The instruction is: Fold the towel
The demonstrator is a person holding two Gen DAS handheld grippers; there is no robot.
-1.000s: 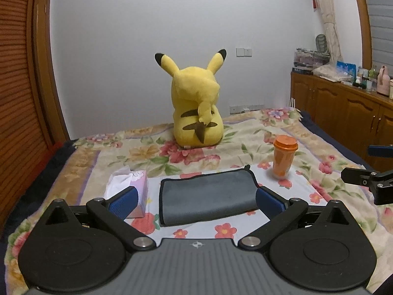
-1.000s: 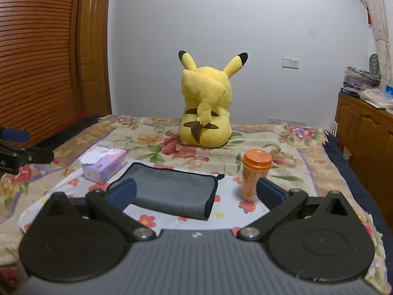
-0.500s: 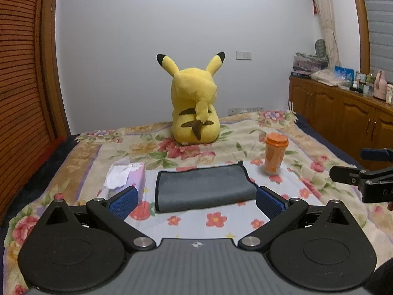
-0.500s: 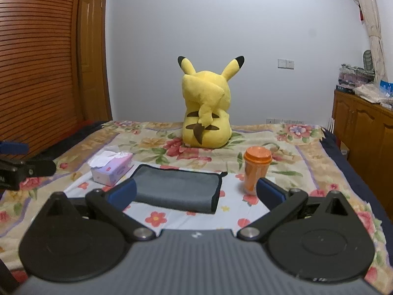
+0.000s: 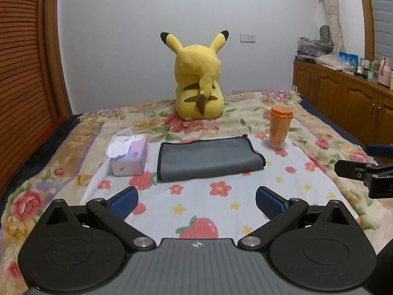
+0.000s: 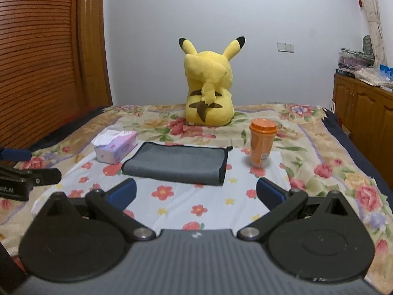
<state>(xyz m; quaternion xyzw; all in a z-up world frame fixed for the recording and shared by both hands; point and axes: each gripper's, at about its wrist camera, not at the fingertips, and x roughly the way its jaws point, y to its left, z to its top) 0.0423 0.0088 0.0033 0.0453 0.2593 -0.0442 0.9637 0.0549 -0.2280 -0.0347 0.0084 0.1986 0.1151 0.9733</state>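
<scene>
A grey towel (image 5: pixel 207 157) with a dark trim lies folded flat on the flowered white sheet of the bed; it also shows in the right wrist view (image 6: pixel 178 163). My left gripper (image 5: pixel 196 201) is open and empty, held above the sheet well short of the towel's near edge. My right gripper (image 6: pixel 196 193) is open and empty too, just short of the towel's near edge. Each gripper shows at the edge of the other's view: the right one (image 5: pixel 368 162) and the left one (image 6: pixel 27 167).
A tissue box (image 5: pixel 129 153) stands left of the towel and an orange lidded cup (image 5: pixel 280 127) right of it. A yellow plush toy (image 5: pixel 199 83) sits behind. A wooden wardrobe (image 6: pixel 36 61) is on the left, a cluttered cabinet (image 5: pixel 343 93) on the right.
Both grippers have drawn back from the towel and risen a little; the towel looks farther away. Both stay open and empty.
</scene>
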